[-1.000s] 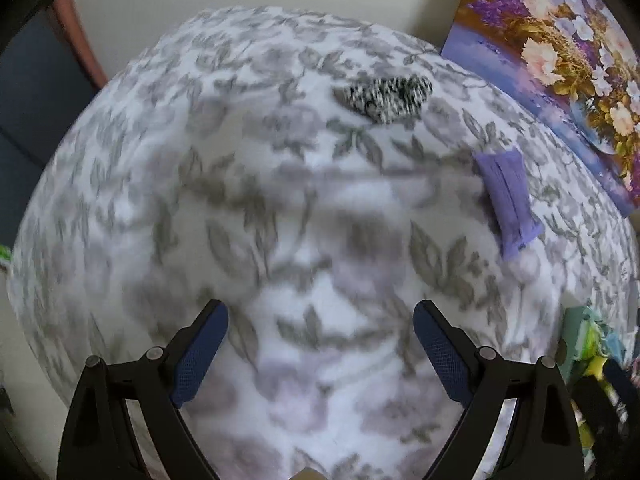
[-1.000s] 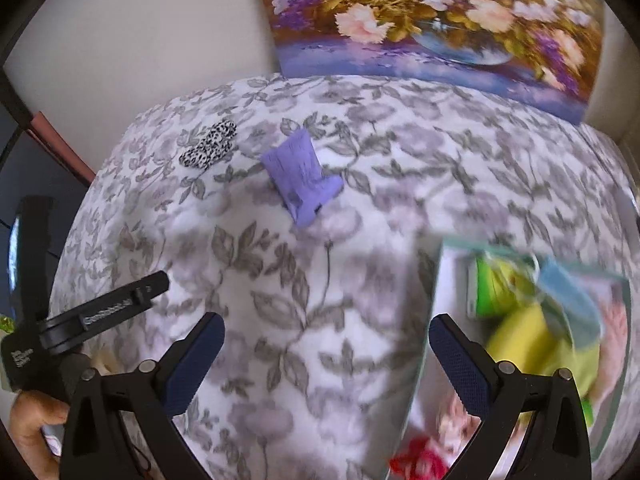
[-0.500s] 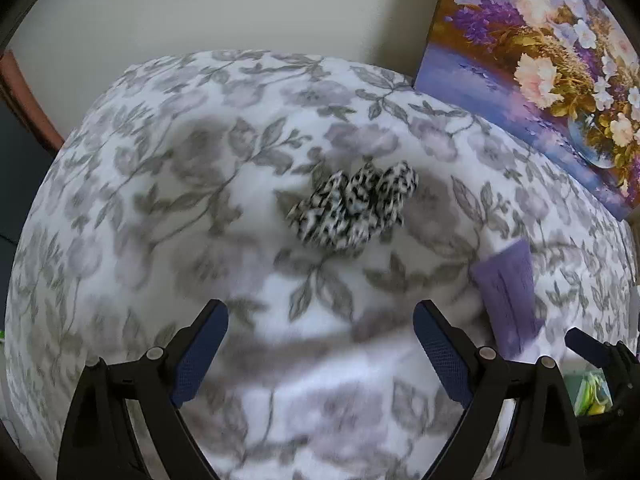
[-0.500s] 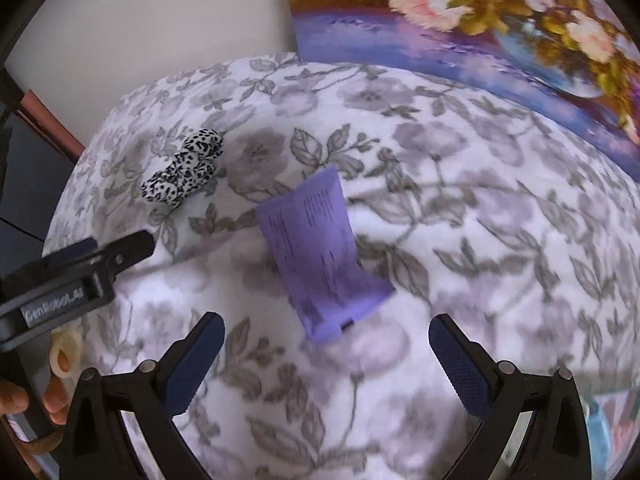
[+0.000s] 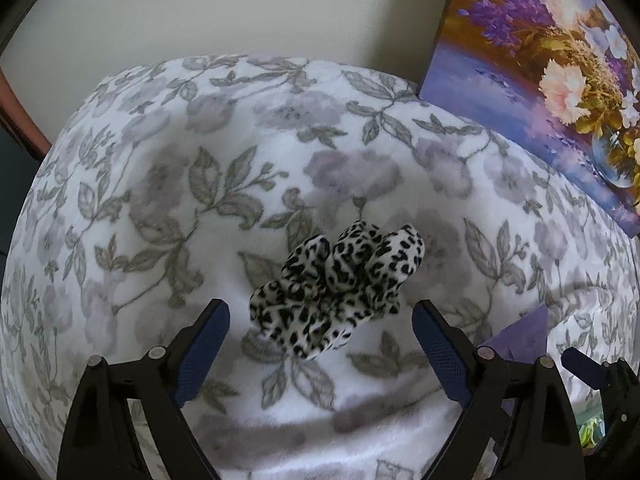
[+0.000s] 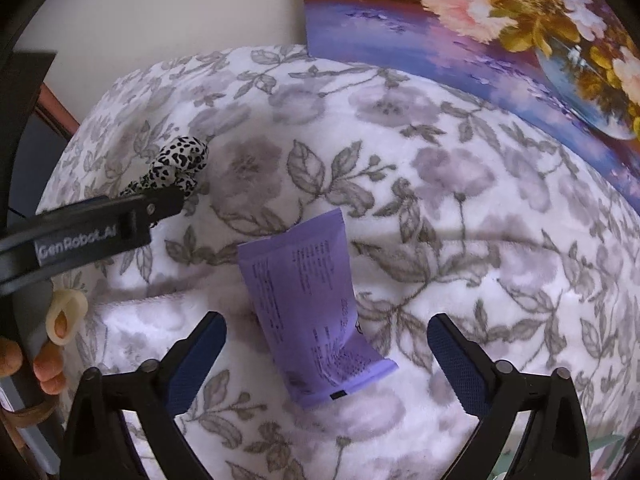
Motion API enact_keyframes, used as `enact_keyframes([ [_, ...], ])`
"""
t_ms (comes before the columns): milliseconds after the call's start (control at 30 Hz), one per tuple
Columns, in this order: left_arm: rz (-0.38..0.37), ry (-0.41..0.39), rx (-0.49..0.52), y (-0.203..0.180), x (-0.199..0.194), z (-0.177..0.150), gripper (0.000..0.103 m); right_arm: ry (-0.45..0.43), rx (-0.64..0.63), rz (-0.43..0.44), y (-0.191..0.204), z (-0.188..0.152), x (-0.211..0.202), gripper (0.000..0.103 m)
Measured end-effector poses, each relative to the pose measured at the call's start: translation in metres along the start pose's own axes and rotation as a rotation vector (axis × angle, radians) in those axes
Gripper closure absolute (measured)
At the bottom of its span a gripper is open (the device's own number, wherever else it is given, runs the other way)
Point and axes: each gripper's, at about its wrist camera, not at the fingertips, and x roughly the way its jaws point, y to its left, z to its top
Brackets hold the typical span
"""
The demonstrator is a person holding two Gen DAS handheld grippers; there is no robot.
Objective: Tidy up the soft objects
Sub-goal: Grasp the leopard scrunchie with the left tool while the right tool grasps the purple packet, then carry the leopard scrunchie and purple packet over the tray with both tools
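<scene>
Hand (image 6: 38, 356): far left edge of the right wrist view; fingertips wrapped round the handle of the left tool, a pale ring-shaped band just above them.
Left gripper (image 5: 320, 318): points steeply down at the bed; blue-padded fingers (image 5: 202, 350) spread wide and closing. The leopard-print piece sits between the tips, touching neither pad. In the right wrist view its black arm (image 6: 92, 228) reaches in from the left, tip at the edge of that piece.
Leopard-print soft piece (image 5: 340, 284): black-and-white spotted fabric, bunched into three rounded lobes with a flatter part toward the camera. Lies on the blanket, left of the purple packet and apart from it.
Blanket (image 5: 168, 208): white fleece with grey leaves and pale mauve flowers; covers the whole surface under both tools.
Purple packet (image 6: 310, 312): flat lilac pouch with small dark print, lying slantwise on the blanket. Its nearer end falls in the gap of the right tool, nearer the left finger, no contact seen.
Right gripper (image 6: 326, 354): also aimed steeply down; fingers (image 6: 456, 364) spread wide, nothing pinched.
Flower painting (image 6: 500, 40): canvas with pink and white blooms on purple, propped at the far right edge of the blanket against a plain pale wall (image 5: 240, 8).
</scene>
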Motion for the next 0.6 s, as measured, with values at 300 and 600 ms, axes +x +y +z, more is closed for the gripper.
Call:
enact_keyframes([
  [300,-0.010,0.022,0.016,-0.0021,0.0082,0.0036,0.055,0.026,-0.011,0.019,0.0041,0.0026,0.0086,0.024],
  [600,0.015,0.000,0.052,-0.0102,-0.0006,0.0032,0.080,0.053,-0.009,0.009,0.0024,-0.0032,0.0101,0.050],
])
